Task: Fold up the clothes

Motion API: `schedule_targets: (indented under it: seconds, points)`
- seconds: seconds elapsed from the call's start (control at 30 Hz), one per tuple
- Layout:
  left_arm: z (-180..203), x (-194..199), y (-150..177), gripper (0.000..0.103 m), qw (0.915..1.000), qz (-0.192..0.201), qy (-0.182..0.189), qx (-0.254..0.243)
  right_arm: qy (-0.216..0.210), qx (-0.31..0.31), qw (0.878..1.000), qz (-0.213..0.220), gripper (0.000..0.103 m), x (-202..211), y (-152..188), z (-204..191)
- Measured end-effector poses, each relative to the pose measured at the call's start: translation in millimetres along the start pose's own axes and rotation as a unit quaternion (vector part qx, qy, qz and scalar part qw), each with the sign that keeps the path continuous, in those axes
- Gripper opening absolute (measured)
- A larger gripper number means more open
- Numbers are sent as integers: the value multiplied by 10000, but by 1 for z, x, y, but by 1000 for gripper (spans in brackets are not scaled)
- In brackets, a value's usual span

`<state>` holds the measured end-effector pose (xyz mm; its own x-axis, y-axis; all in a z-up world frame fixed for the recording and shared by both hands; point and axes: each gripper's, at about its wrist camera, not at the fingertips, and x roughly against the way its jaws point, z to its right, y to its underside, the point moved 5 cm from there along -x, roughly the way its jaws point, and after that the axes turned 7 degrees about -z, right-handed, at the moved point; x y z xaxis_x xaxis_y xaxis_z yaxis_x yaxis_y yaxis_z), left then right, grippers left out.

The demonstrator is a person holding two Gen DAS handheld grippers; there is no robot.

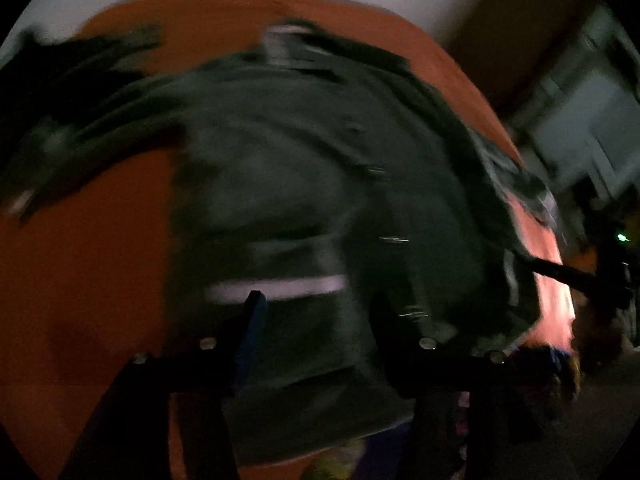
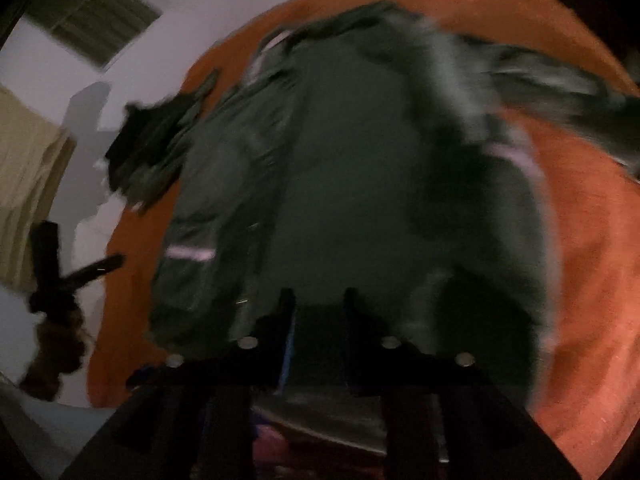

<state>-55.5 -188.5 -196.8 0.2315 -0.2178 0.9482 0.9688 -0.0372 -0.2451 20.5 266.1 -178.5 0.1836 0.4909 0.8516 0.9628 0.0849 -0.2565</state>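
A dark green jacket (image 1: 312, 168) with pale reflective stripes lies spread on an orange cover (image 1: 88, 272), its collar at the far side and its sleeves out to either side. The picture is dim and smeared. In the left wrist view my left gripper (image 1: 316, 308) hangs over the jacket's near hem, its jaws wide apart with nothing pinched. The right wrist view shows the same jacket (image 2: 344, 168) on the orange cover (image 2: 592, 280). My right gripper (image 2: 318, 300) is open by a narrower gap above the hem, holding nothing. The left gripper's fingers (image 2: 100, 266) show at that view's left edge.
A second dark garment (image 2: 152, 140) lies bunched at the cover's far left corner. Behind it are a white wall, a window with blinds (image 2: 92, 20) and a beige curtain (image 2: 28, 184). The cover's near right edge (image 1: 560, 300) drops off beside a person's hand (image 1: 560, 364).
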Motion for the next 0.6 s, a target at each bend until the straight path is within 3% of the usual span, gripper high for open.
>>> schedule_targets:
  seconds: [0.1, 0.2, 0.3, 0.37, 0.43, 0.5, 0.6]
  points:
    - [48, -24, -31, 60, 9954, -789, 56, -533, 380, -299, 9988, -6, 40, -1, 16, 28]
    - [71, -49, -50, 62, 9878, -1467, -6, -516, 310, -340, 9986, -279, 40, -21, 40, 33]
    - [84, -82, -65, 62, 9818, -1880, -70, -251, 363, 181, 9986, -333, 40, -40, 59, 17]
    - [98, -96, -71, 62, 9809, -1938, 136, -95, 855, 770, 9933, -135, 40, -42, 67, 7]
    - [116, -104, -74, 62, 9809, -1854, 586, 12, 1873, 1544, 9700, 123, 40, -42, 68, 1]
    - [128, -107, -73, 62, 9804, -1749, 906, 24, 2628, 2120, 9411, 187, 40, -45, 69, -2]
    - [136, -109, -69, 62, 9791, -1687, 1136, -4, 3135, 2568, 9141, 167, 40, -52, 71, -4]
